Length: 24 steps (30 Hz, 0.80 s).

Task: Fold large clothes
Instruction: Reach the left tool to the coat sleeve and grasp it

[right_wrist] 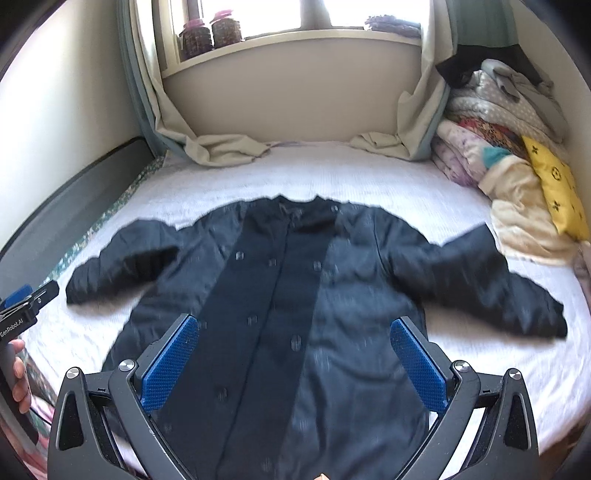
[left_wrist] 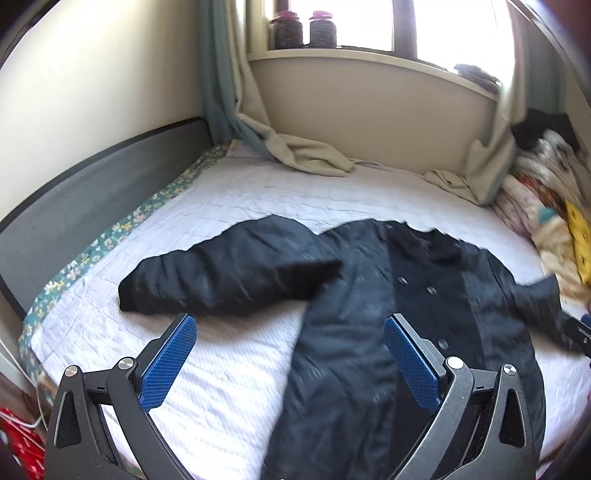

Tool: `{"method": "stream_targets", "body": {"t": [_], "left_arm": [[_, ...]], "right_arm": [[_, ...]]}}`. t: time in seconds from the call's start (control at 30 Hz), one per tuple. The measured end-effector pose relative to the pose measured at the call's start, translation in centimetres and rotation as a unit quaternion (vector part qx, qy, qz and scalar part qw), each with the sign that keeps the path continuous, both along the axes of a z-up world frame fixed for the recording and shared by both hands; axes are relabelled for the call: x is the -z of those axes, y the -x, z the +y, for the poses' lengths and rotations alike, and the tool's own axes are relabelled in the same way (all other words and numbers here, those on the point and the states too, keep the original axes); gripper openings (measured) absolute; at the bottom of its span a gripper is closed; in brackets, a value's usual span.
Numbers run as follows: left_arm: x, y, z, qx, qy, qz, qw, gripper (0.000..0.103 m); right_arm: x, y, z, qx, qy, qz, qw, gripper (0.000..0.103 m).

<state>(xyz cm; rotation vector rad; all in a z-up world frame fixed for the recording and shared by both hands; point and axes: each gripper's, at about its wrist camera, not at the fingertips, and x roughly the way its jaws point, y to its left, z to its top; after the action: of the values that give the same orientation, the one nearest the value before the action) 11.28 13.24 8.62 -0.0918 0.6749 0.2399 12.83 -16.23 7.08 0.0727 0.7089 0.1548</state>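
A large dark navy buttoned coat [right_wrist: 295, 288] lies spread face up on the white bed [right_wrist: 369, 177], both sleeves stretched out to the sides. In the left wrist view the coat [left_wrist: 369, 295] fills the right half, its left sleeve [left_wrist: 221, 273] reaching left. My left gripper [left_wrist: 290, 325] is open and empty, above the bed and the coat's left edge. It also shows at the left edge of the right wrist view [right_wrist: 33, 295]. My right gripper [right_wrist: 295, 328] is open and empty, above the coat's lower front. A bit of it shows at the right edge of the left wrist view [left_wrist: 580, 332].
A grey headboard [left_wrist: 92, 192] runs along the bed's left side. Curtains [right_wrist: 221, 147] drape onto the far edge under a windowsill with two jars [right_wrist: 210, 33]. A pile of bedding and a yellow pillow [right_wrist: 554, 192] sits at the right.
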Motion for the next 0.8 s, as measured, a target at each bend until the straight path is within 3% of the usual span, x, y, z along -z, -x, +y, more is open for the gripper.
{"method": "stream_targets", "body": {"t": [0.23, 0.33, 0.47, 0.53, 0.8], "left_arm": [[3.2, -4.4, 4.5, -0.042, 0.052, 0.054, 0.9963, 0.102], [4.6, -6.0, 6.3, -0.056, 0.085, 0.071, 0.9923, 0.102], [6.5, -8.1, 9.1, -0.075, 0.140, 0.093, 0.9828, 0.102], [7.7, -9.1, 10.9, -0.089, 0.178, 0.103, 0.9745, 0.102], [13.9, -9.7, 16.7, -0.144, 0.334, 0.125, 0.9231, 0.096]], "right_arm": [[2.1, -3.5, -0.5, 0.003, -0.001, 0.002, 1.000, 0.103], [3.8, -4.6, -0.9, 0.006, 0.018, 0.016, 1.000, 0.103], [5.0, -6.0, -1.7, 0.011, 0.002, 0.036, 0.999, 0.103], [5.3, -6.6, -1.8, 0.013, 0.002, 0.038, 0.999, 0.103], [6.1, -7.9, -1.7, 0.007, -0.006, 0.050, 0.999, 0.103]]}}
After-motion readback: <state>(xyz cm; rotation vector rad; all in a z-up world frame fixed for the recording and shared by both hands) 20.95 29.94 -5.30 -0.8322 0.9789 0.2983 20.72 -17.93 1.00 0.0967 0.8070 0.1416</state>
